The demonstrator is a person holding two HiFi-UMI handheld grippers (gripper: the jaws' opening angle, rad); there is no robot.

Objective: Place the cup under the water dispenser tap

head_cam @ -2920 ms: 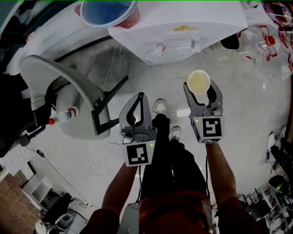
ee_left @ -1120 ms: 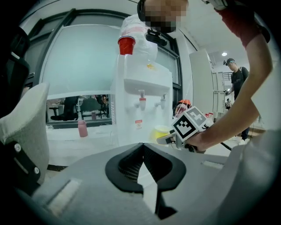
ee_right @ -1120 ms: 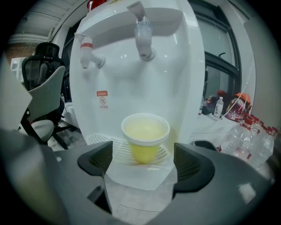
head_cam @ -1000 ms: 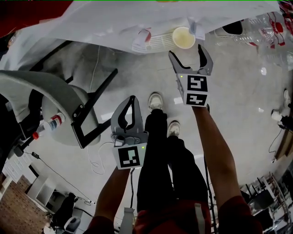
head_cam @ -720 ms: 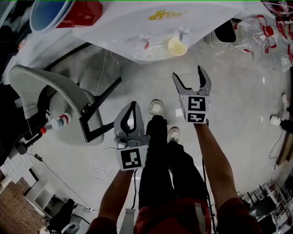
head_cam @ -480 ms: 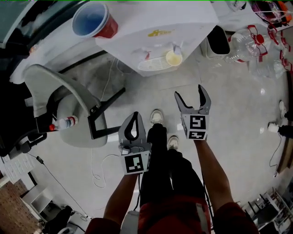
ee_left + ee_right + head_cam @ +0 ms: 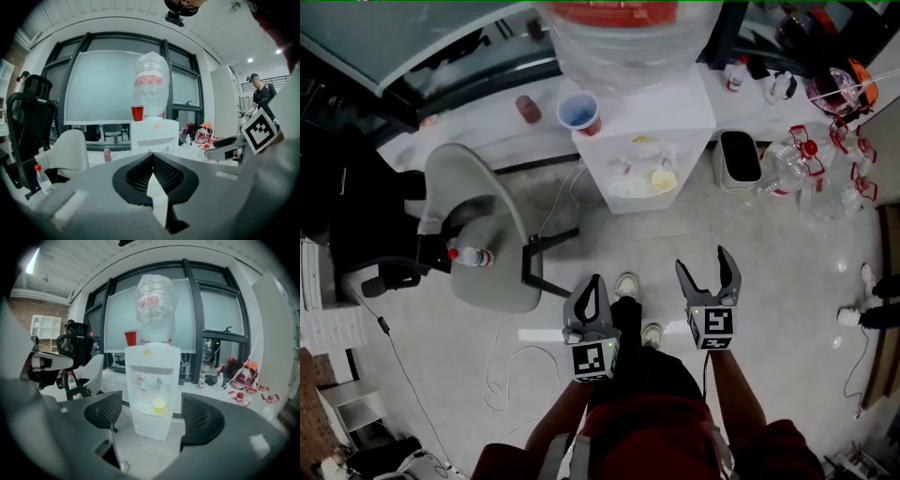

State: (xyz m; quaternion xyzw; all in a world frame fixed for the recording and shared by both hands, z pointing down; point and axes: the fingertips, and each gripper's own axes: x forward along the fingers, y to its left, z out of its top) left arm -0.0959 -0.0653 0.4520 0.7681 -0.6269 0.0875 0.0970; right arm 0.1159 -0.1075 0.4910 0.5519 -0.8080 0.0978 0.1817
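Person (image 7: 661, 422) farther back; cup (image 7: 663, 179) under tap (image 7: 159, 380)

Floor (image 7: 769, 281) bears dispenser (image 7: 642, 150) (chair (image 7: 483, 234) nearby).

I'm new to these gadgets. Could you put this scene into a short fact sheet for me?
Cup: yellow cup stands on the drip tray of the water dispenser, under a tap
Right gripper: open, empty, well away from the cup; jaws just closed slightly
Left gripper: shut, empty
On top of the dispenser: red cup, big water jug
Nearby: chair with a small bottle on its seat
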